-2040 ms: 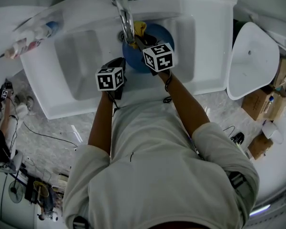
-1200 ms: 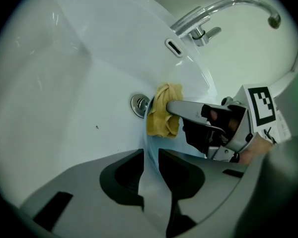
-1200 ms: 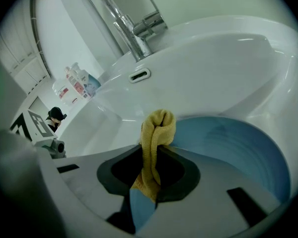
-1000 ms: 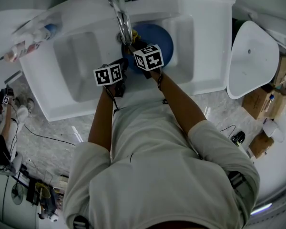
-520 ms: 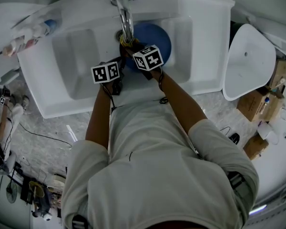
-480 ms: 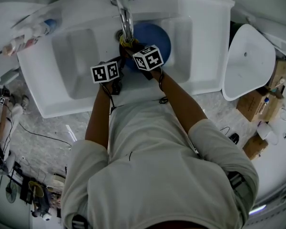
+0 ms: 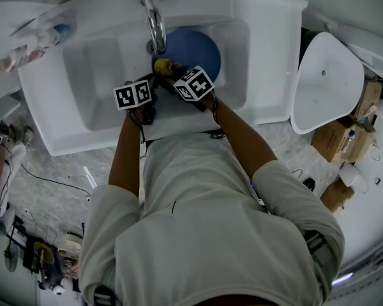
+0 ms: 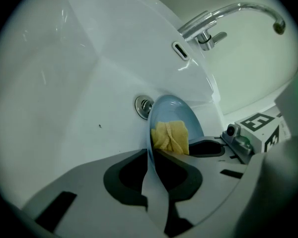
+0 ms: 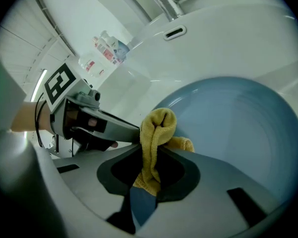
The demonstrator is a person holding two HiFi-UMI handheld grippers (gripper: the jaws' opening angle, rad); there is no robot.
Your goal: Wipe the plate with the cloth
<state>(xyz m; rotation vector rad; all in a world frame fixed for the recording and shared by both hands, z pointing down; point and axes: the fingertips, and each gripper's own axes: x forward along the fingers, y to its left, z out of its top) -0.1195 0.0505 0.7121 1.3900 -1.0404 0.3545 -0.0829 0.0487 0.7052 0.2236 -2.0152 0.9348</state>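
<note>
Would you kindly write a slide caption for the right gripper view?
Right hand-held gripper clamps a yellow cloth against the blue plate in the white sink.

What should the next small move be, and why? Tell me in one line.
Probably sweep the cloth across the bare face of the plate. The right gripper is shut on the cloth, bunched against the plate near one edge; the left gripper clamps the plate's rim, holding it on edge in the sink.
</note>
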